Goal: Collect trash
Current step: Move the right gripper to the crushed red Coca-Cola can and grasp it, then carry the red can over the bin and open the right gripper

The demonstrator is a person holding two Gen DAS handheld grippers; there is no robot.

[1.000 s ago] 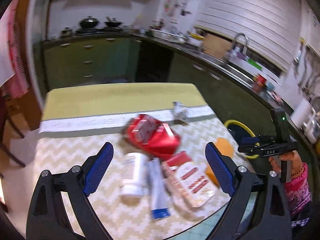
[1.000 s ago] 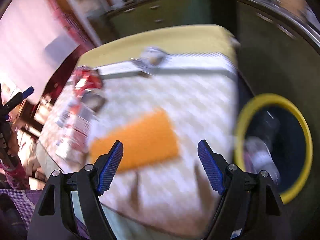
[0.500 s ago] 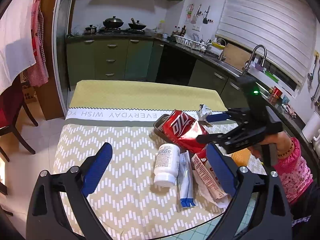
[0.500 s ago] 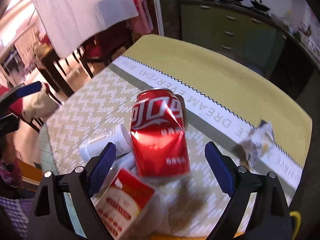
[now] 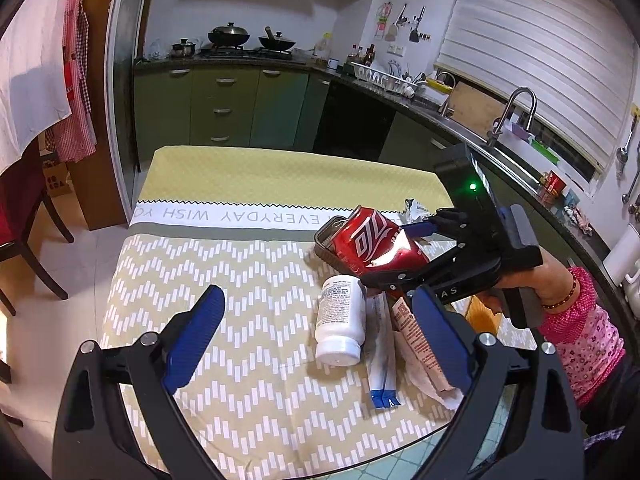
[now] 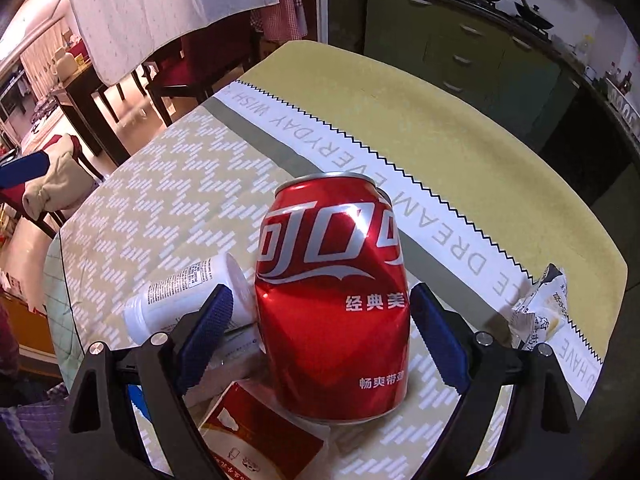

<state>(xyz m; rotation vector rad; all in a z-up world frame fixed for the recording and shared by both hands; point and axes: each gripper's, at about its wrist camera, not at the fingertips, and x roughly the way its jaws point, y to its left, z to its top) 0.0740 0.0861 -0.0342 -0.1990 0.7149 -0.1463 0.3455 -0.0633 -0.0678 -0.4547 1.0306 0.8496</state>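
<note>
A dented red can (image 6: 334,296) lies on the tablecloth (image 6: 168,184) among trash near the table's near right edge, with bare cloth stretching far and left. The right gripper (image 6: 320,336) straddles it, jaws spread wide, pads beside its sides without pressing. The left gripper (image 5: 316,340) hangs open and empty. White Chinese script marks the can; the cloth reads "EVERYDAY WISH". A white bottle (image 5: 340,320) lies alongside.
</note>
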